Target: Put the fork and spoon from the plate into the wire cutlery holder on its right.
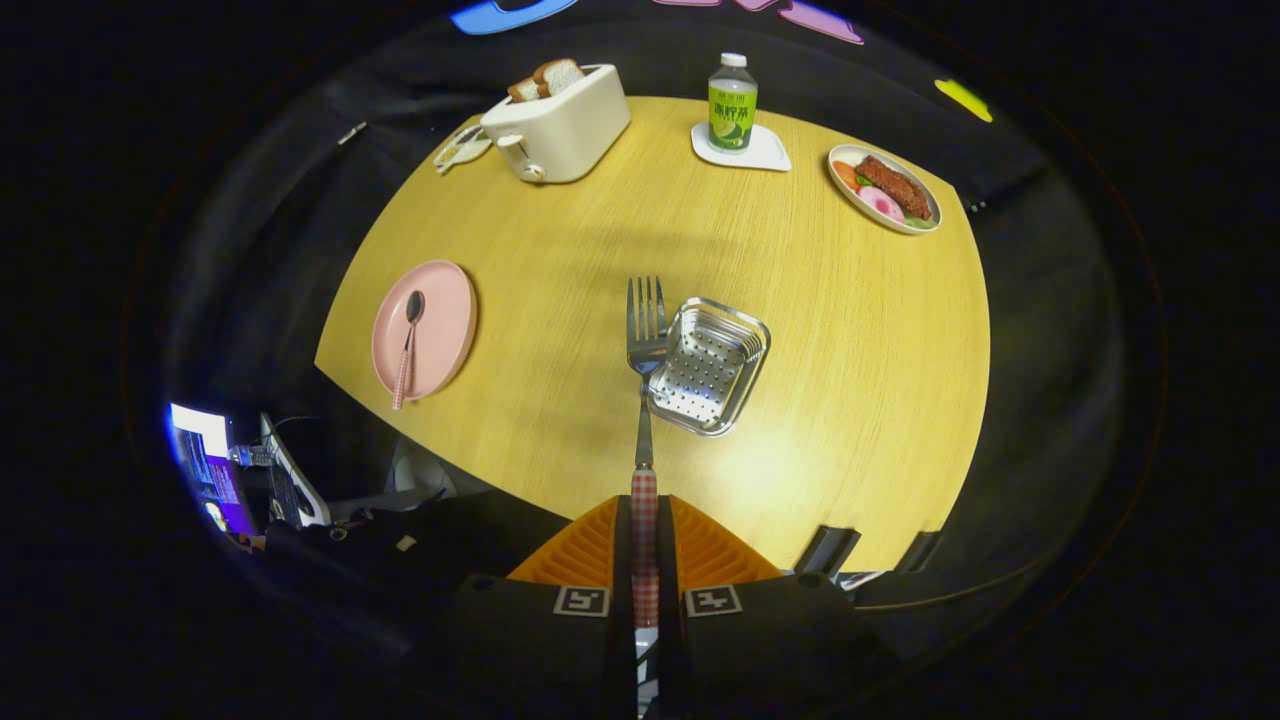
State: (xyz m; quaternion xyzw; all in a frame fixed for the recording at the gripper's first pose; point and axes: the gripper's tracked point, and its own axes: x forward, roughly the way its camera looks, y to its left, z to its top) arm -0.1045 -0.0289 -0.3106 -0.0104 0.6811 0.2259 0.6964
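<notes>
Steel fork with checked handle (645, 400) pinched between gripper (645, 520) fingers, tines beside perforated metal cutlery holder (708, 366); shift right over basket, lower, then release; spoon (408, 345) waits on pink plate (425, 328).

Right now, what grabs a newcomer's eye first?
The fork, clamped by its checked handle between the gripper fingers, tines up beside the metal cutlery holder. To the holder's left, the pink plate has the spoon on it. Beyond them sits a toaster with bread.
</notes>
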